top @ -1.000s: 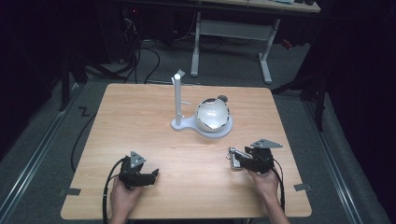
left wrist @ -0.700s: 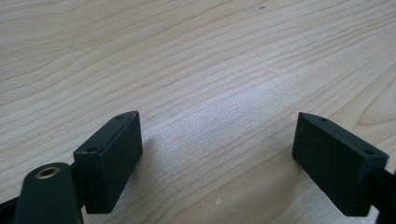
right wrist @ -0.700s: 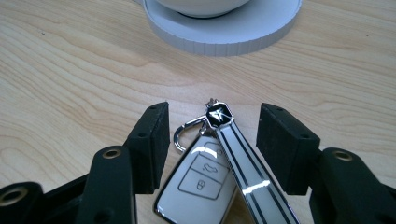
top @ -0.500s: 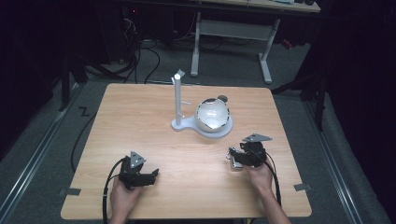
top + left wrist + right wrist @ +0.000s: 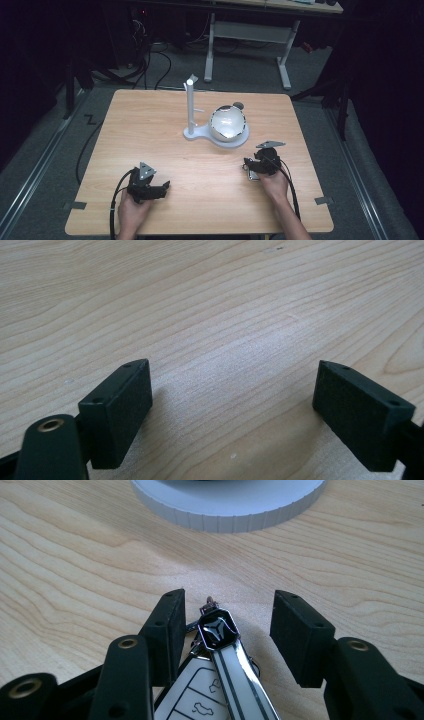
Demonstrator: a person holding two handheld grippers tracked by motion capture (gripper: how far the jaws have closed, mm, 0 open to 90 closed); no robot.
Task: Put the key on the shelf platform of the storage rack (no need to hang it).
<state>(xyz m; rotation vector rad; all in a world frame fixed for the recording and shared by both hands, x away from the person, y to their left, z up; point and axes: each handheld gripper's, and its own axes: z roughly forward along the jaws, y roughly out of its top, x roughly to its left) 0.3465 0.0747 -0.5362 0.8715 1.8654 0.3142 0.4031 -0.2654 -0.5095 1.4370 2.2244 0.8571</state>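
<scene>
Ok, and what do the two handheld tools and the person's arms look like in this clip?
Both are black two-jaw tools. The left tool and right tool each carry a grey three-cornered plate on top and trail a black cable. The jaws are flat rectangular black blocks with small screw holes and brass-coloured pivot rivets behind. The forearms are bare, with no sleeves visible.

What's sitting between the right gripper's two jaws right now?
A car key fob with white buttons lies on the table between the right gripper's parted jaws, seen in the right gripper view. The jaws aren't closed on it.
</scene>
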